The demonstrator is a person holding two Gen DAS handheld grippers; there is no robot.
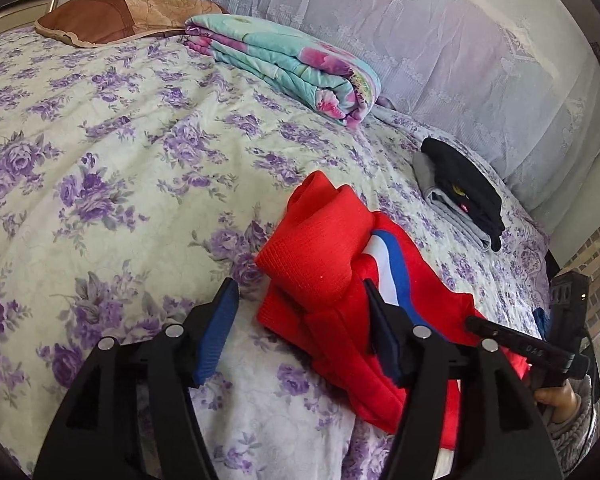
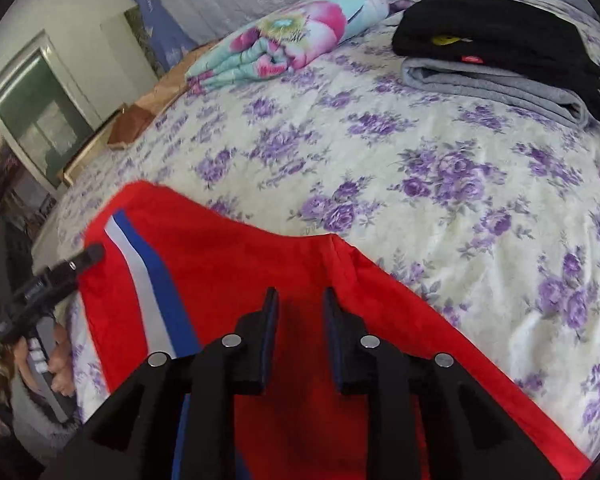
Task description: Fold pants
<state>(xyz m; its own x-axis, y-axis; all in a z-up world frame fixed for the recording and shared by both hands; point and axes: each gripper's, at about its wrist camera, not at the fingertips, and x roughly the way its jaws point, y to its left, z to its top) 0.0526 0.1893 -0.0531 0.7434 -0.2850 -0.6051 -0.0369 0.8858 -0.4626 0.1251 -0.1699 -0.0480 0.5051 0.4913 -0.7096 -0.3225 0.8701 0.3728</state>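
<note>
The red knit pants with a white-and-blue side stripe (image 1: pixel 320 256) lie bunched on the floral bed (image 1: pixel 100 140), long axis toward one o'clock. Left gripper (image 1: pixel 300 300), spread, straddles their cuff; right gripper (image 2: pixel 302 300), slightly parted, hovers nearer, empty.

Red pants (image 1: pixel 340 280) with a white-and-blue stripe on a cream bedspread (image 1: pixel 120 140) of purple roses; at one o'clock a black garment (image 1: pixel 464 180) tops grey clothes (image 1: pixel 456 216); turquoise-and-pink floral quilt (image 1: pixel 284 60) at twelve.
</note>
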